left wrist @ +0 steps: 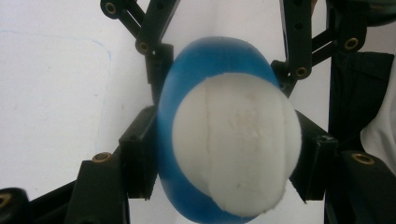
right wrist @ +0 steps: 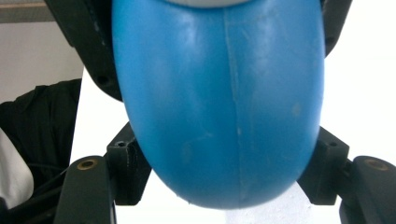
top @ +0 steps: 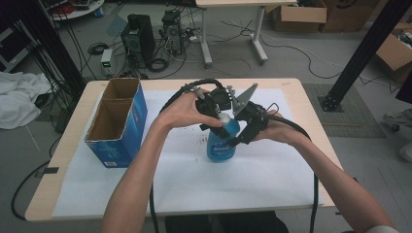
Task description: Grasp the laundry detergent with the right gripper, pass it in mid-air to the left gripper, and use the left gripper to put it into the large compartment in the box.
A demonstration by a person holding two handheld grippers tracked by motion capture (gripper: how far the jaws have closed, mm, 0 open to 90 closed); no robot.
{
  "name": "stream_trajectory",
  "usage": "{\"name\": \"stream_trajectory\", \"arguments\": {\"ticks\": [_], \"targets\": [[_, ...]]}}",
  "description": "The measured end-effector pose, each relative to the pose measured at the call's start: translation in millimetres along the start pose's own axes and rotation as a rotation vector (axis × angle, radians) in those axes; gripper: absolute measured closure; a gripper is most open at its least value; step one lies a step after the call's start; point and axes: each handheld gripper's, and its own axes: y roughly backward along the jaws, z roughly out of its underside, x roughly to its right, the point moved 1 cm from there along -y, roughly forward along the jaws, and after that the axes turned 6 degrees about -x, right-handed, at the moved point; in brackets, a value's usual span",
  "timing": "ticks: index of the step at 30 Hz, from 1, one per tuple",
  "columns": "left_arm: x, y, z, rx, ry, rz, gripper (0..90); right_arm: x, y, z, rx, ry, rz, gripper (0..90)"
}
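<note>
A blue plastic bottle [top: 222,145] with a white cap [top: 224,118] stands upright on the white sheet near the table's middle. My left gripper [top: 217,116] comes from above and is shut on the bottle's top. In the left gripper view, the black pads [left wrist: 140,158] squeeze the white cap [left wrist: 233,144] and the blue shoulder [left wrist: 173,102] from both sides, around my left gripper [left wrist: 226,161]. My right gripper [top: 237,136] reaches in from the right at the bottle's body. In the right gripper view, the blue bottle [right wrist: 219,93] sits between its pads [right wrist: 128,172], which lie against its sides, around my right gripper [right wrist: 226,170].
An open blue cardboard box [top: 116,121] with two compartments stands on the table's left side. A white sheet [top: 194,184] covers most of the wooden table [top: 68,145]. Computers, cables and cartons lie on the floor behind the table.
</note>
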Motion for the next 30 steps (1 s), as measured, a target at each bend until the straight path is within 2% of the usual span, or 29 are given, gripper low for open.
{"name": "stream_trajectory", "arguments": {"ticks": [6, 16, 26, 30], "targets": [[-0.1, 1.6, 1.5, -0.011, 0.007, -0.005, 38.1, 0.2, 2.4, 2.3, 0.000, -0.013, 0.007, 29.2], [0.1, 12.3, 6.5, -0.025, 0.045, -0.018, 38.1, 2.9, 11.7, 11.6, -0.013, -0.044, 0.026, 27.6], [-5.4, 42.5, 12.5, -0.060, 0.122, -0.056, 38.1, 8.6, 23.1, 27.1, -0.035, -0.098, 0.068, 24.6], [-9.0, 54.7, 17.5, -0.072, 0.176, -0.070, 38.1, 11.7, 25.4, 34.6, -0.074, -0.136, 0.120, 18.9]]}}
